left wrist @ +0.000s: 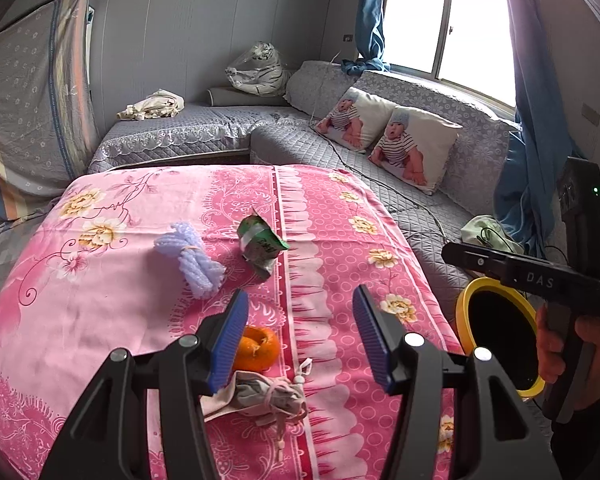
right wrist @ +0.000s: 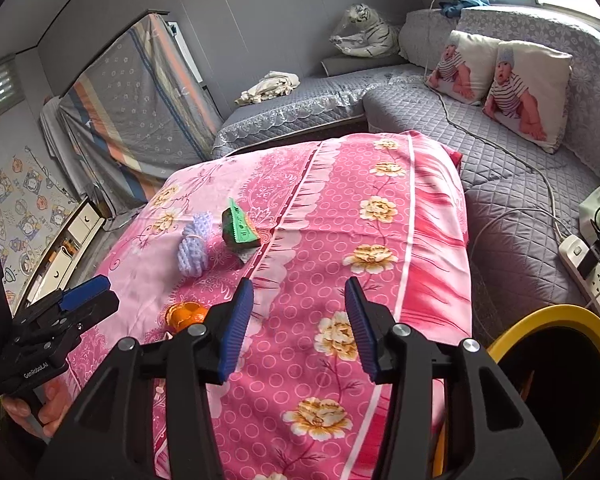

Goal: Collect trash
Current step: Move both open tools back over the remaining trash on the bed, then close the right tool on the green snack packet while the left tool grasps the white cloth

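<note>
Tabletop (left wrist: 100, 320), pink cloth: orange peel (left wrist: 258, 346), green wrapper (left wrist: 260, 240), lilac foam net (left wrist: 192, 260); left hand-held gripper (left wrist: 300, 336) and right hand-held gripper (right wrist: 300, 320) both released, empty

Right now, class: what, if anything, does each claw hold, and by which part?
Nothing. The left claw and the right claw both stand open and empty above the pink cloth.

**Daylight from the window, strong fisheye bend**

Soft daylight enters through the window (left wrist: 448, 20), which is blown out to white with glare along the blue curtain (left wrist: 370, 12). The pink floral cloth (left wrist: 332, 248) is evenly lit and sharp, with only faint, soft shadows under the items on it. Both views bow straight lines heavily toward the edges, and the corners fall to black vignette. The far left wall in the right wrist view is dimmer.
</note>
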A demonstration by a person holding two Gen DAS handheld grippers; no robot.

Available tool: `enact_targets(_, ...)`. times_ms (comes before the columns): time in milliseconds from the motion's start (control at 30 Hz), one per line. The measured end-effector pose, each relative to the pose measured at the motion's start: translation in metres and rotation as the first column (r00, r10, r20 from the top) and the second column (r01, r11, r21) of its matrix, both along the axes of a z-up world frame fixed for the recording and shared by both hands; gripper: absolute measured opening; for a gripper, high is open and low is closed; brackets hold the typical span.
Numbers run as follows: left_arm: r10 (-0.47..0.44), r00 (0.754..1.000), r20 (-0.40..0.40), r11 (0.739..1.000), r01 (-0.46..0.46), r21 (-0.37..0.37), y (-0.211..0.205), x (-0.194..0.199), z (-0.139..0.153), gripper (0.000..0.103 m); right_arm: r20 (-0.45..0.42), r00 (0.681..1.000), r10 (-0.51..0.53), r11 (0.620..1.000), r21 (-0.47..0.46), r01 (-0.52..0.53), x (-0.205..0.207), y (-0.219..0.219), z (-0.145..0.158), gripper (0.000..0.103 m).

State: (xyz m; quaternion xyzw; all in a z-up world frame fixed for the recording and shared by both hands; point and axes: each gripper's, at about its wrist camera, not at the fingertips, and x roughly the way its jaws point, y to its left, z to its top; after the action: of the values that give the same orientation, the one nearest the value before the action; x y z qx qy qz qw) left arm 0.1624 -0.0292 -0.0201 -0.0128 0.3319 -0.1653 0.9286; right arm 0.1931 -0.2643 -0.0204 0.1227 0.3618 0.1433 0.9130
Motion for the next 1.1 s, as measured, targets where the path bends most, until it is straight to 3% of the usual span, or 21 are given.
enact_targets(533,0.055,0.998,-0.009,0.999,-0.055,0.004,0.050,-0.022,-0.011,0.052,-0.031,0.991,0.128,0.991,-0.039,-0.129,0.042,0.078,-0.008,0.045)
enact_targets(1000,0.023,0.994,-0.108,1.000,-0.024,-0.009,0.055,-0.022,-0.049,0.053,-0.082,0.985,0.152,0.982,-0.103,-0.160,0.097,0.119,-0.032,0.045)
enact_targets(1100,0.020,0.992,-0.127,1.000,-0.022,-0.016,0.055,-0.020,-0.058,0.054,-0.094,0.983,0.157,0.980,-0.110,-0.167,0.108,0.126,-0.039,0.050)
